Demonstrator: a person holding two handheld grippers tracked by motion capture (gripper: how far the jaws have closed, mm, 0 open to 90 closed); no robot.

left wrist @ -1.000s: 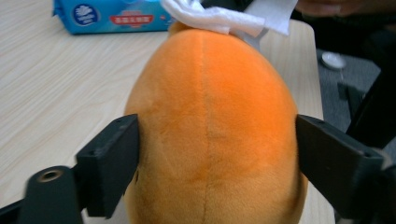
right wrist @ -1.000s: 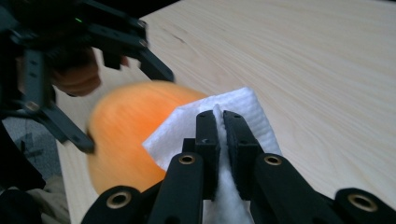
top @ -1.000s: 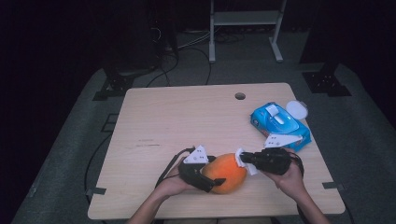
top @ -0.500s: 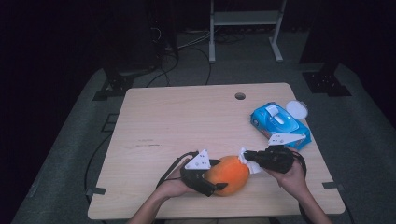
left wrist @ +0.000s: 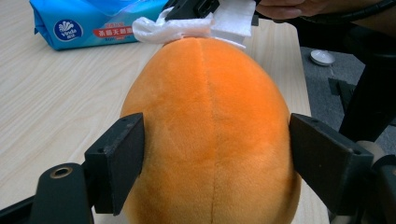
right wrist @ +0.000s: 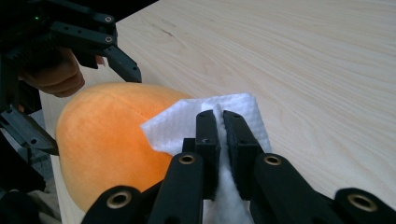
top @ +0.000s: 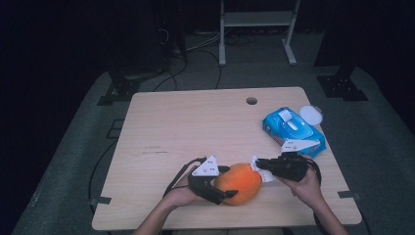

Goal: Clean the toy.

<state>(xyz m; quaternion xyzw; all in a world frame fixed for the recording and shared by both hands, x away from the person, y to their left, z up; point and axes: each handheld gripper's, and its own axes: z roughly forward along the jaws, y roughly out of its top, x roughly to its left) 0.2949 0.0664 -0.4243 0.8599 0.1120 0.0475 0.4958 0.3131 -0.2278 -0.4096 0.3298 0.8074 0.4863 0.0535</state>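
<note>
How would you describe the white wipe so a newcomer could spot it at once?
Start at the wooden table and go to its near edge, where the left gripper clamps an orange plush toy. The white wipe lies against the toy's end, pinched in the right gripper; it is the loose crumpled sheet, unlike the blue wipes pack.

A light wooden table (top: 195,122) bears an orange plush toy (top: 240,182) and a blue wipes pack (top: 292,130).

Table (top: 195,127) lit, surroundings v. dark (high view soft).
</note>
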